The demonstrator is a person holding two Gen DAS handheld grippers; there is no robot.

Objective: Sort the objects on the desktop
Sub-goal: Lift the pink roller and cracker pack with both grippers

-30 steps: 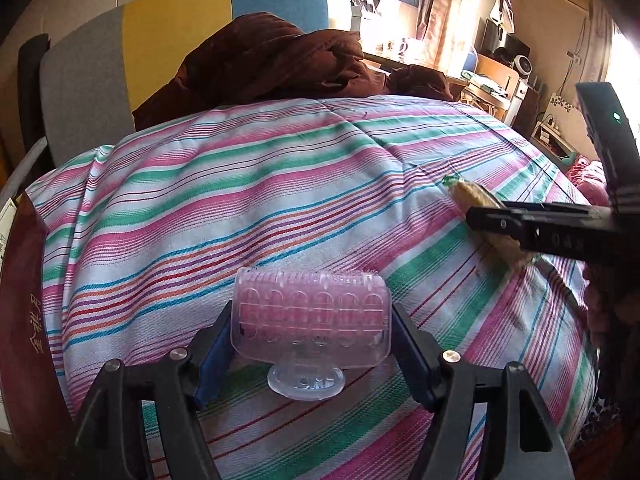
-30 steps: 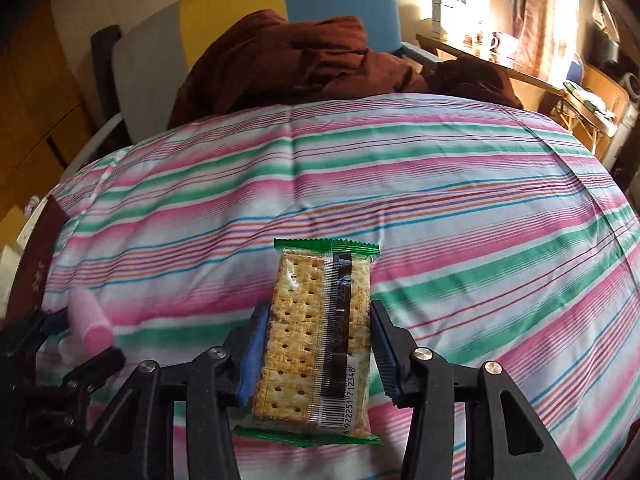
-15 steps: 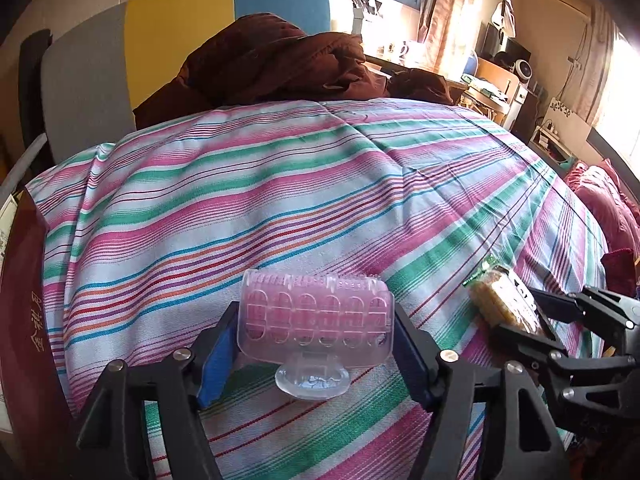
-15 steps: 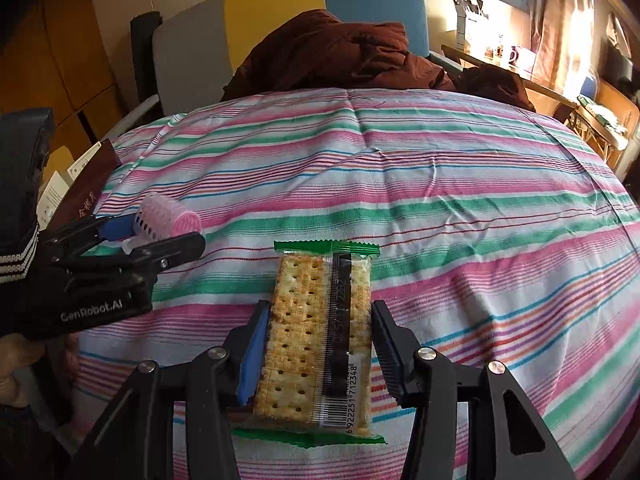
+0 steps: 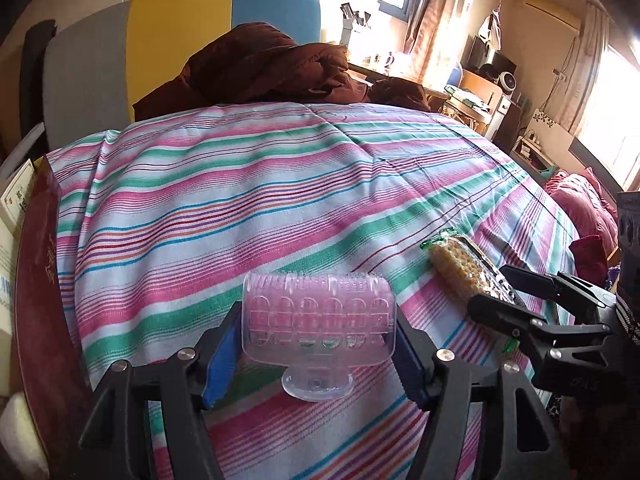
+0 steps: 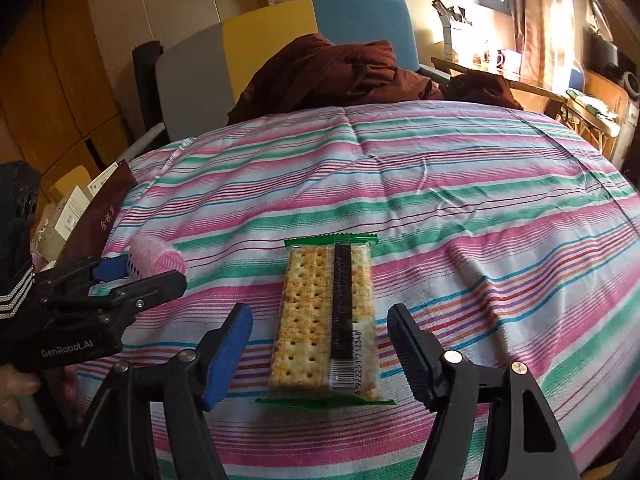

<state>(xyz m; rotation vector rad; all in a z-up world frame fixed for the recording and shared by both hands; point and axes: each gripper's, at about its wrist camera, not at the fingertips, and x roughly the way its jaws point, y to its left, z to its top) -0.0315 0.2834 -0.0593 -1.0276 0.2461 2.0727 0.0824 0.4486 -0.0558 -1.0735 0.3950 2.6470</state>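
Left hand-held gripper (image 5: 319, 350) is clamped across the ends of the pink hair roller (image 5: 319, 322), which sits low over the striped cloth (image 5: 240, 200) covering the worktop. Right hand-held gripper (image 6: 320, 344) has its jaws spread apart, with clear gaps either side of the cracker packet (image 6: 326, 320) lying flat on the cloth between them. Farther back lies a dark red heap of fabric (image 6: 340, 72) against a chair. Risks, as I judge them: the roller's clear shell looks slick and could twist out of the pads, and closing hard on the packet could snap the crackers or drag the loose cloth.
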